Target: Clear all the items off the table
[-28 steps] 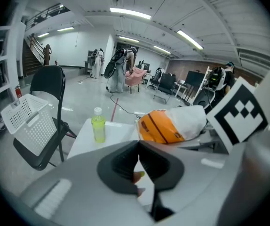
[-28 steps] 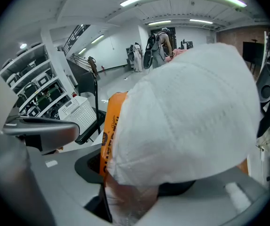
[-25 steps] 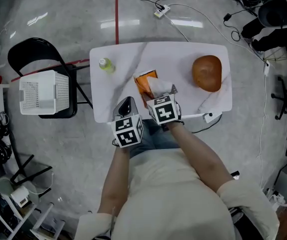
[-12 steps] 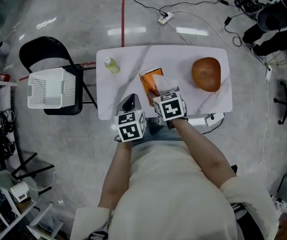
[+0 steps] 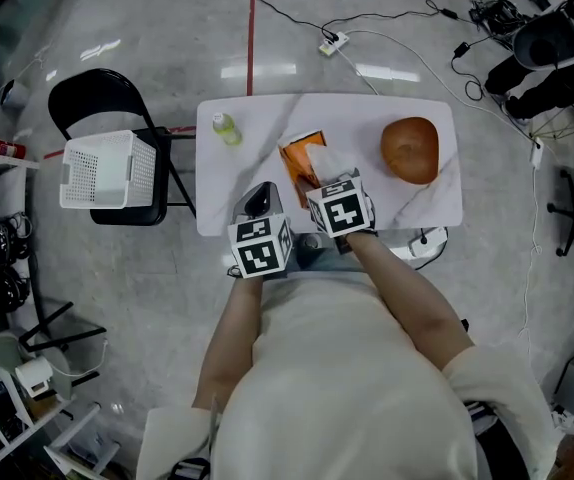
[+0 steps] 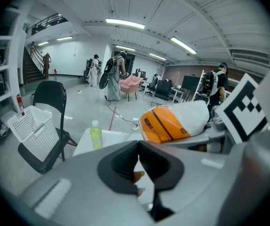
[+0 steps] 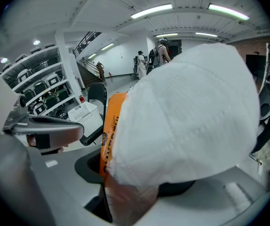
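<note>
My right gripper (image 5: 325,178) is shut on an orange tissue pack (image 5: 300,157) with a white tissue (image 5: 329,162) sticking out, held just above the white table (image 5: 267,118). In the right gripper view the pack (image 7: 109,126) and tissue (image 7: 186,112) fill the space between the jaws. My left gripper (image 5: 256,206) hangs over the table's near edge, shut and empty, its jaws meeting in the left gripper view (image 6: 138,144). A green bottle (image 5: 226,128) stands at the table's far left. A round brown object (image 5: 410,149) lies on the right.
A white basket (image 5: 109,168) sits on a black folding chair (image 5: 85,96) left of the table. Cables and a power strip (image 5: 329,44) lie on the floor beyond it. Shelving lines the left wall. People stand far off in the left gripper view.
Both grippers have risen a little near the table's front edge. The tissue pack has come up with the right one. The jaws look the same.
</note>
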A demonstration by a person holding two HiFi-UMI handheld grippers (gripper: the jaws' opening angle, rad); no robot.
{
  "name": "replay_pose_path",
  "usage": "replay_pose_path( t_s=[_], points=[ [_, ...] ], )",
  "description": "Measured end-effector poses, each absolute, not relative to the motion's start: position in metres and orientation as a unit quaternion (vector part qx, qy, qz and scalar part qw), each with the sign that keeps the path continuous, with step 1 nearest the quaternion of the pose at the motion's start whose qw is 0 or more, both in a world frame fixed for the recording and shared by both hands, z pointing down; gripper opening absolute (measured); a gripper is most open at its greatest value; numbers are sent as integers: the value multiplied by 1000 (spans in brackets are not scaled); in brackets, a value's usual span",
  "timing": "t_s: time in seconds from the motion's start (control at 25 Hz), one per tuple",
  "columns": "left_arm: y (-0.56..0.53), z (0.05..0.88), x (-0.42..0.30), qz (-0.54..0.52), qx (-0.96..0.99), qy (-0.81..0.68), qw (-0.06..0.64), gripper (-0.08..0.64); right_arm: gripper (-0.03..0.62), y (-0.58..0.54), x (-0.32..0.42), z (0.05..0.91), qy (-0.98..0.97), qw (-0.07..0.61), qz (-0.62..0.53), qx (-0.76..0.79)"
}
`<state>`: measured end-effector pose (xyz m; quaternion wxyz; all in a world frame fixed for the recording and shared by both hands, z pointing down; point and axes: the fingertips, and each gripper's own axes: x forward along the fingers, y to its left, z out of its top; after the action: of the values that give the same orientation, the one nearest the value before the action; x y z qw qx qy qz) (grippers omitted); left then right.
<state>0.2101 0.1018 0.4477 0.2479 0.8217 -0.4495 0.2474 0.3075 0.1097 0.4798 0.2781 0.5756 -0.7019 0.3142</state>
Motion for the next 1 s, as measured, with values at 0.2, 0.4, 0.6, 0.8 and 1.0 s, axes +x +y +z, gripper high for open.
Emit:
replay_pose_path(
  t_s=[0.2,0.4,0.6,0.8,1.0],
  points=[
    [105,441,207,241,822,-456,241,9,279,110,302,475,-712,278,306,568],
    [102,434,190,233,814,-474,241,9,279,103,288,469,-724,285,295,554],
    [95,429,161,221,802,-497,247,9,279,94,267,465,-734,290,289,542],
    [84,422,125,216,794,-511,247,9,279,81,235,461,-742,295,284,531],
    [71,417,80,216,787,-522,248,9,279,66,195,451,-750,286,279,527]
  ],
)
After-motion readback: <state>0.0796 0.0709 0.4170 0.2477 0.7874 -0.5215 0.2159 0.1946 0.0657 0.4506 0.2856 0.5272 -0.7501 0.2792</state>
